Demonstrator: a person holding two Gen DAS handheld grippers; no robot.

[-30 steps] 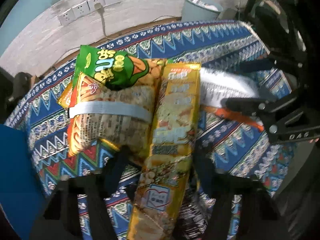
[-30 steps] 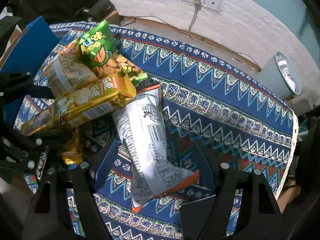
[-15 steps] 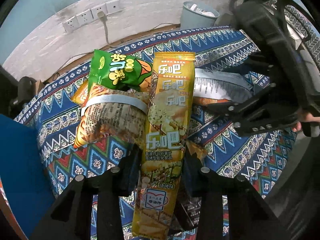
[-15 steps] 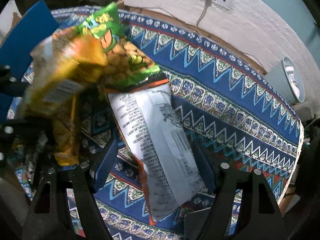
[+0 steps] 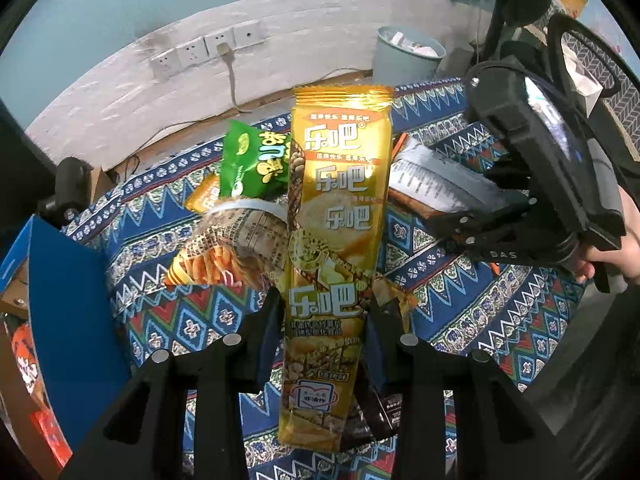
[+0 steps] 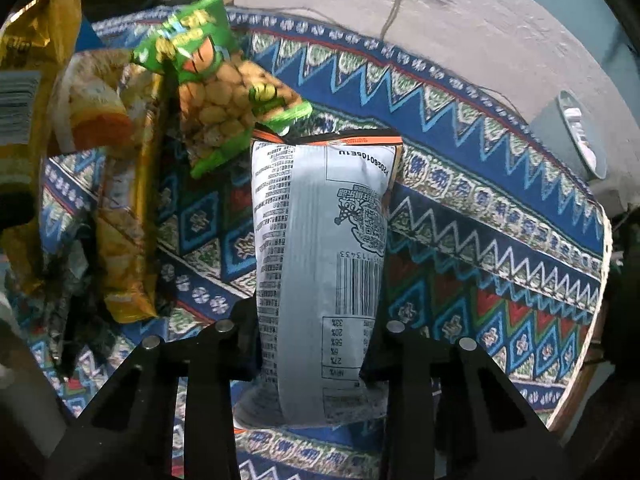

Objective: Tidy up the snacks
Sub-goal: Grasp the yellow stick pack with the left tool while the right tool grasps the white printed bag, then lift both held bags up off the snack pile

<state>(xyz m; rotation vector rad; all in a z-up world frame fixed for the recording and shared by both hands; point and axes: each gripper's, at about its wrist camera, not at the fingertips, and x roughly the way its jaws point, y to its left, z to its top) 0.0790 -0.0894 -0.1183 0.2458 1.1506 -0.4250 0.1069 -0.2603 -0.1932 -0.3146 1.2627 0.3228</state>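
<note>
Your left tool (image 5: 326, 312) is clamped on the long gold snack pack (image 5: 336, 216), which stands up lengthwise between both fingers, its top edge lifted clear of the pile. Your right tool (image 6: 312, 344) is pinched on the silver-backed chip bag (image 6: 320, 248), barcode side up, orange edge at the far end, also running straight out between the fingers. Behind the gold pack sit 2 more bags on the bench (image 5: 460, 312): a green peanut bag (image 5: 256, 164) resting on an orange-and-clear snack bag (image 5: 224, 248). The bench wears a blue zigzag patterned cloth (image 6: 460, 200). A blue box flap (image 5: 68, 312) is at the left edge, and a grey waste bin (image 5: 404, 56) stands past the far side, near the wall sockets (image 5: 208, 46).
</note>
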